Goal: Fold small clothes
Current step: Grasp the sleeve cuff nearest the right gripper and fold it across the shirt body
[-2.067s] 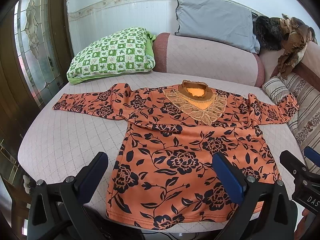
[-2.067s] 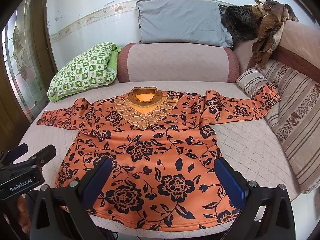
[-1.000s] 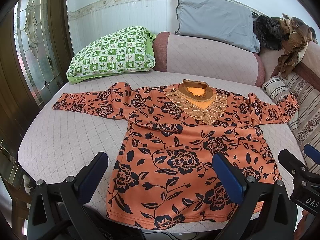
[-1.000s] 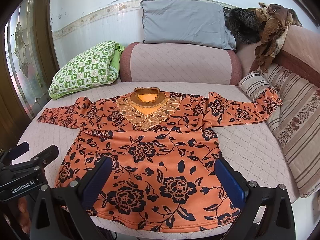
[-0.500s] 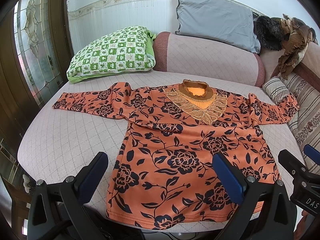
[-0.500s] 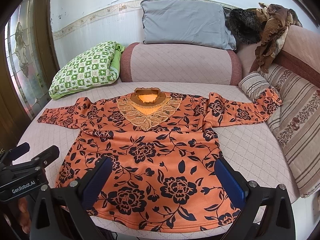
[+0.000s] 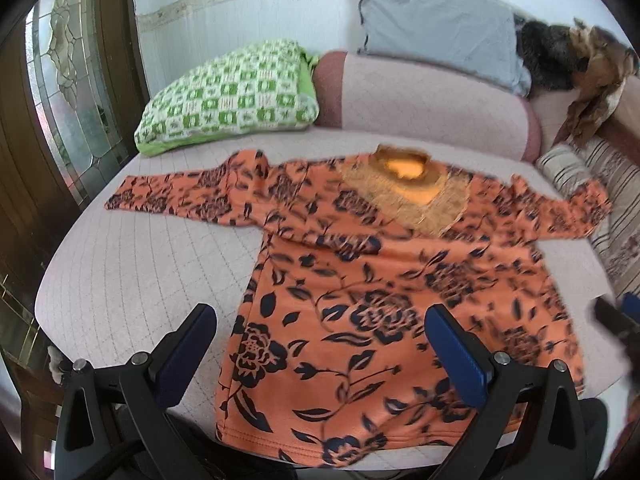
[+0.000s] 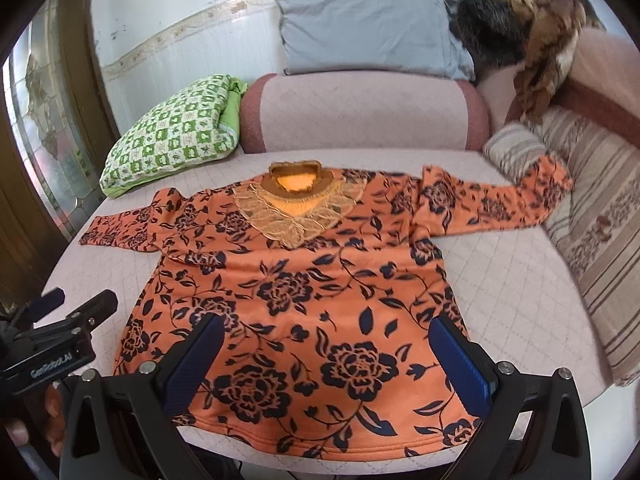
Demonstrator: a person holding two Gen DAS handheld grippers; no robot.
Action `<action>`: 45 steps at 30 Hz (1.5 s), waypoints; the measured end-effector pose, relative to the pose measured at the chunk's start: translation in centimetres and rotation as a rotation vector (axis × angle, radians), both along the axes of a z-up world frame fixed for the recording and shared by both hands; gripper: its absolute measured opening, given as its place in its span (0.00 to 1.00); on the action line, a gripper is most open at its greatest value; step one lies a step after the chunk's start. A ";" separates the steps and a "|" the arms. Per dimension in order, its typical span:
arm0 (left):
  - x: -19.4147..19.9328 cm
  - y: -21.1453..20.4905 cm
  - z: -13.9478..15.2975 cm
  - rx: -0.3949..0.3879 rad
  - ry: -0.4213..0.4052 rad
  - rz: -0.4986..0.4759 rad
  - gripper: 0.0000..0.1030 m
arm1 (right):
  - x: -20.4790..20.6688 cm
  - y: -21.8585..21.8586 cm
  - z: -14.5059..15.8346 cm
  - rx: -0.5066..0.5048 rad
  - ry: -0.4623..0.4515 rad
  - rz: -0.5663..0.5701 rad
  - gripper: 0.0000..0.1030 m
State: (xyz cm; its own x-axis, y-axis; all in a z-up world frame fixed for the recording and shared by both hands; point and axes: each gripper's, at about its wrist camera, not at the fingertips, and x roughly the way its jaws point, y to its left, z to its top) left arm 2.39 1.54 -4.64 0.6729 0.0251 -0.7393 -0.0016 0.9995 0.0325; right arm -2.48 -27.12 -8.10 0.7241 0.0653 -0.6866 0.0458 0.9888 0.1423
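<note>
Both grippers have edged forward over the shirt (image 8: 296, 280) (spread flat on the couch (image 8: 500, 280)); left gripper (image 7: 320, 352) and right gripper (image 8: 328, 360) gape, holding nothing.

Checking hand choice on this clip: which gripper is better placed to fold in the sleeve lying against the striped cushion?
Probably the right gripper: open and empty, nearer that sleeve than the left gripper.

"GenRobot.AI" on left gripper (image 8: 60, 312), blurred
</note>
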 end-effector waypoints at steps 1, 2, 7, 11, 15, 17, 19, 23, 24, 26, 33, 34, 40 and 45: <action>0.4 0.1 -0.7 0.013 0.014 0.000 1.00 | 0.1 -1.2 -0.4 0.031 0.003 -0.013 1.00; 1.0 0.2 -1.5 0.027 0.029 0.000 1.00 | 0.4 -2.9 -1.0 0.061 0.012 -0.038 1.00; 3.8 0.2 -4.8 0.054 0.102 -0.012 1.00 | 3.6 -12.7 -3.0 0.188 0.038 -0.192 1.00; 6.1 0.0 -6.3 0.031 0.111 -0.019 1.00 | 7.9 -23.7 -3.7 0.321 -0.013 -0.394 0.99; 8.8 -0.3 -7.3 0.022 0.085 -0.028 1.00 | 15.1 -33.6 -4.1 0.214 0.001 -0.587 0.81; 9.8 -0.4 -7.5 0.029 0.061 -0.020 1.00 | 18.1 -37.7 -4.5 0.198 0.015 -0.664 0.72; 11.1 -0.4 -8.0 0.014 0.044 -0.018 1.00 | 20.6 -40.6 -5.1 0.184 0.024 -0.728 0.72; 13.0 -0.2 -10.8 -0.011 0.097 -0.016 1.00 | 24.6 -42.9 -6.6 0.108 0.061 -0.750 0.72; 13.3 -0.2 -11.7 -0.007 0.130 -0.021 1.00 | 25.5 -43.4 -7.3 0.089 0.080 -0.767 0.72; 13.3 -0.2 -12.6 -0.004 0.125 -0.029 1.00 | 26.7 -44.5 -8.5 0.069 0.127 -0.804 0.72; 13.6 0.2 -12.9 -0.035 0.143 -0.026 1.00 | 27.9 -43.0 -5.9 -0.015 0.077 -0.740 0.05; 13.7 0.2 -12.9 -0.041 0.149 -0.022 1.00 | 28.0 -42.2 -5.0 -0.015 0.052 -0.706 0.05; 13.7 0.8 -12.6 -0.073 0.178 -0.084 1.00 | 27.7 -29.8 4.3 0.035 -0.156 -0.378 0.05; 12.1 4.3 -9.9 -0.203 0.108 -0.022 1.00 | 28.1 -15.6 8.0 0.084 -0.214 -0.091 0.05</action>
